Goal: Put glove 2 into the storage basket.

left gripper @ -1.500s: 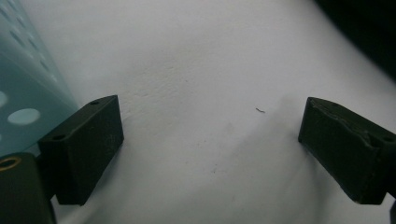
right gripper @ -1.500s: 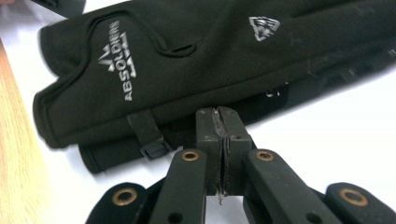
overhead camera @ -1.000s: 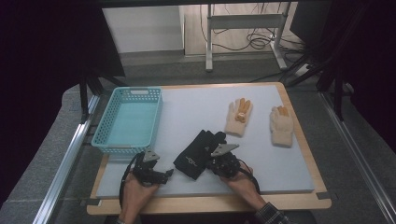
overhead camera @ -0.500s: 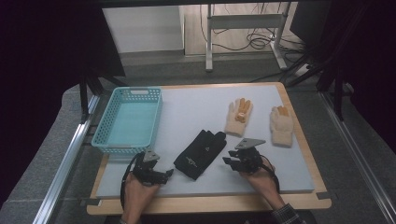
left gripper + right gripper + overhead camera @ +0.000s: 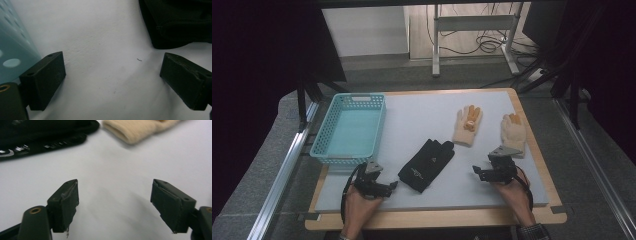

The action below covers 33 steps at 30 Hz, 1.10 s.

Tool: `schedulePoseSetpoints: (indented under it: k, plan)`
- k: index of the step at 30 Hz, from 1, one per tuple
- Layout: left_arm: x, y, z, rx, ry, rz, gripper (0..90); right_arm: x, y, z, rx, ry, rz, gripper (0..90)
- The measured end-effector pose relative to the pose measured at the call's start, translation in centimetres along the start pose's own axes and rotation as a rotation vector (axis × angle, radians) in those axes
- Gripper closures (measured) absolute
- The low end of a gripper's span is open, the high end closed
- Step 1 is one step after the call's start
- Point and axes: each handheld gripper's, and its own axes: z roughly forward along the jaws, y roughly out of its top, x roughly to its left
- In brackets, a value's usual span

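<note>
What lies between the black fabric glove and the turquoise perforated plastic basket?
Nothing visible: bare grey table surface separates the black fabric glove from the turquoise perforated plastic basket. The left gripper rests nearer the front edge, off that line.

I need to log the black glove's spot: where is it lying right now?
In the high view the black glove lies flat near the table's front edge, between the left gripper and right gripper, right of the turquoise basket.

Open tool (image 5: 115, 205), black glove (image 5: 42, 137) beyond
</note>
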Motion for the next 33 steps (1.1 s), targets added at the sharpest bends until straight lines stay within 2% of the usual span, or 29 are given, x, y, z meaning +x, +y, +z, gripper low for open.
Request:
schedulePoseSetpoints:
  k: [5, 15, 23, 26, 33]
  plan:
    - [0.0, 0.0, 0.0, -0.001, -0.001, -0.001, 6.4, -0.6, -0.9, 0.5, 0.033, -0.024, -0.001, 19.6]
    - [0.0, 0.0, 0.0, -0.002, -0.002, -0.002, 6.4, -0.7, -1.0, 0.5, 0.018, -0.015, 0.001, 19.9]
    - [-0.1, 0.1, -0.1, 0.006, 0.0, 0.001, 6.5, -0.6, -1.1, 0.5, 0.019, -0.025, -0.008, 19.5]
    - [-0.4, 0.5, -0.4, 0.021, -0.002, 0.019, 6.6, -0.5, -1.1, 0.6, 0.019, -0.025, -0.008, 19.5]
    - [-1.5, 1.7, -1.1, 0.006, -0.052, 0.046, 5.9, -0.5, -1.1, 0.6, 0.019, -0.027, -0.009, 19.4]
